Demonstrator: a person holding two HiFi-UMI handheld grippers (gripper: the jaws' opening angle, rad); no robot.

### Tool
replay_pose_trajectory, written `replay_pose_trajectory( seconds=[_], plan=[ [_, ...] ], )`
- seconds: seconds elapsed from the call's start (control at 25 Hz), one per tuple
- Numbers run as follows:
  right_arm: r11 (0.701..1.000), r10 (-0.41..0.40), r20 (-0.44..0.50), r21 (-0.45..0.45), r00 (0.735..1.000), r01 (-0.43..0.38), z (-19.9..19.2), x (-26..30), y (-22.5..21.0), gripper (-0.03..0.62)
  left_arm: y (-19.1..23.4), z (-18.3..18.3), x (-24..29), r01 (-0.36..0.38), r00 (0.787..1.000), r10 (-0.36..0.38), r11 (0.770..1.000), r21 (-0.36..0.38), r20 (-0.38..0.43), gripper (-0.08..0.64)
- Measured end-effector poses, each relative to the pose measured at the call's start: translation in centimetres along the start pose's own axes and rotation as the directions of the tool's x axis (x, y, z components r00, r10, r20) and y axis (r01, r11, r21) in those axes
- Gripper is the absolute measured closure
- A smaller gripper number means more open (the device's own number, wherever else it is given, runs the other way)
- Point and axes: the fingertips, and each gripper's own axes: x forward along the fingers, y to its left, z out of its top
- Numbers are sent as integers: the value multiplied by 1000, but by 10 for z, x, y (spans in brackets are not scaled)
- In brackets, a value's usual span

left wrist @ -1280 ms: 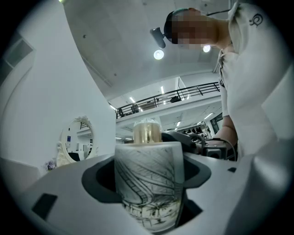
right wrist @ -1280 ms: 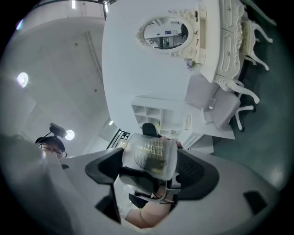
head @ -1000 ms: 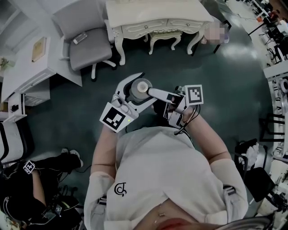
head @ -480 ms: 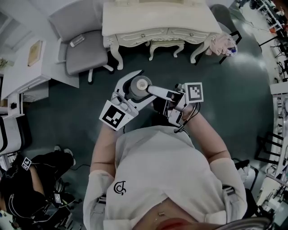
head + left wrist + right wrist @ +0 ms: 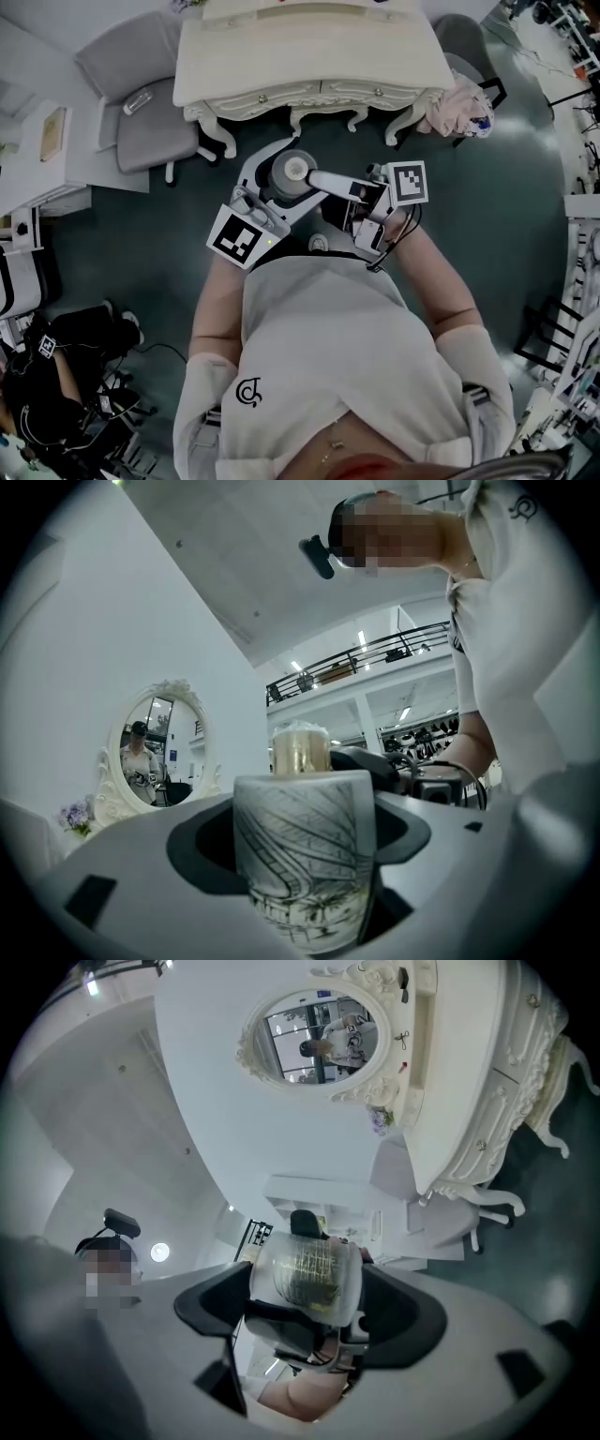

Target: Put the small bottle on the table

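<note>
A pale mug [image 5: 278,184] with line drawings sits between the jaws of my left gripper [image 5: 286,178], which is shut on it. In the left gripper view the mug [image 5: 305,855] fills the jaws and a small gold-topped bottle [image 5: 300,750] stands up out of it. My right gripper [image 5: 314,180] reaches in from the right and is shut on the bottle's top [image 5: 297,170]. In the right gripper view the clear-capped bottle [image 5: 305,1274] is clamped between the jaws. The cream dressing table [image 5: 319,47] lies just ahead of both grippers.
A grey chair [image 5: 141,122] stands left of the table, and a cloth [image 5: 459,103] hangs over a chair at its right end. An oval mirror [image 5: 314,1040] stands on the table. A white desk [image 5: 47,150] is at far left. A person [image 5: 56,375] crouches at lower left.
The table has slid down and closer in the head view, so both grippers are now nearer to its front edge. The holds on mug and bottle are unchanged.
</note>
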Motion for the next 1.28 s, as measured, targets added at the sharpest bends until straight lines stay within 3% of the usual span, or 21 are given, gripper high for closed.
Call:
replay_pose_trajectory(
  seconds=[0.4, 0.64, 0.92, 1.12, 1.28],
  plan=[
    [1000, -4, -2, 28, 1000, 4, 102, -5, -28, 221, 74, -28, 72, -7, 1000, 7, 1000, -6, -18, 206],
    [1000, -10, 26, 9, 1000, 10, 207, 22, -54, 221, 168, -40, 127, 35, 999, -35, 999, 4, 8, 206],
    [1000, -1, 56, -29, 998, 2, 339, 63, -75, 221, 289, -47, 189, 91, 996, -90, 992, 88, -16, 206],
    [1000, 0, 61, -22, 998, 1, 398, 80, -104, 221, 347, -71, 215, 102, 994, -99, 990, 95, -39, 206],
    [1000, -19, 63, 6, 998, 18, 427, 68, -131, 221, 366, -100, 241, 116, 991, -112, 991, 67, -69, 206]
  ],
)
